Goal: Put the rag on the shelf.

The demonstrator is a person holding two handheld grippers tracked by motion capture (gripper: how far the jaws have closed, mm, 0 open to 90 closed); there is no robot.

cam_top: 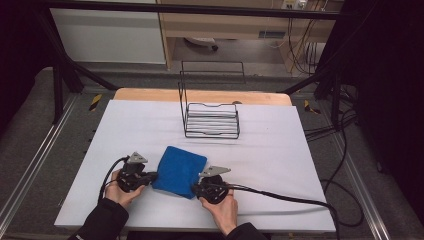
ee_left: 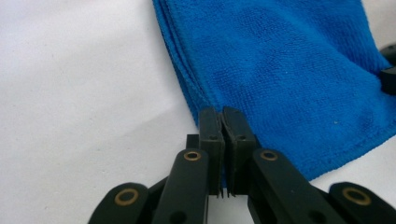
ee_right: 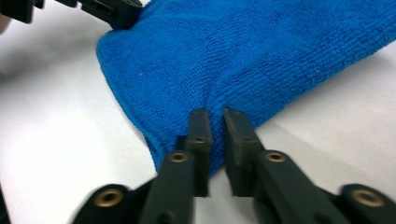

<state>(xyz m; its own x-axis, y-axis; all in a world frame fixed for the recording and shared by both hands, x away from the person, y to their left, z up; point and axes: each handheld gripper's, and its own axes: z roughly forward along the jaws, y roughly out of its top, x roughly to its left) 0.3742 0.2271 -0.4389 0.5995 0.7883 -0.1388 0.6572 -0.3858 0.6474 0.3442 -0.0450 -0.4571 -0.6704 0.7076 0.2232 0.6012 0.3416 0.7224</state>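
Cloth (cam_top: 178, 170), blue and folded, lies on the desk (cam_top: 280, 165) in front of the wire rack (cam_top: 211, 120). Left hand-held gripper (cam_top: 148, 176) and right hand-held gripper (cam_top: 196, 189) each clench a near corner. Probable step: securing both corners; next move requires lifting them together.

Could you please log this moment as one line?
left gripper: shut on cloth | right gripper: shut on cloth | rack: behind, empty

High view looks down from afar; both gripper views closely share the blue cloth (cam_top: 178, 171).
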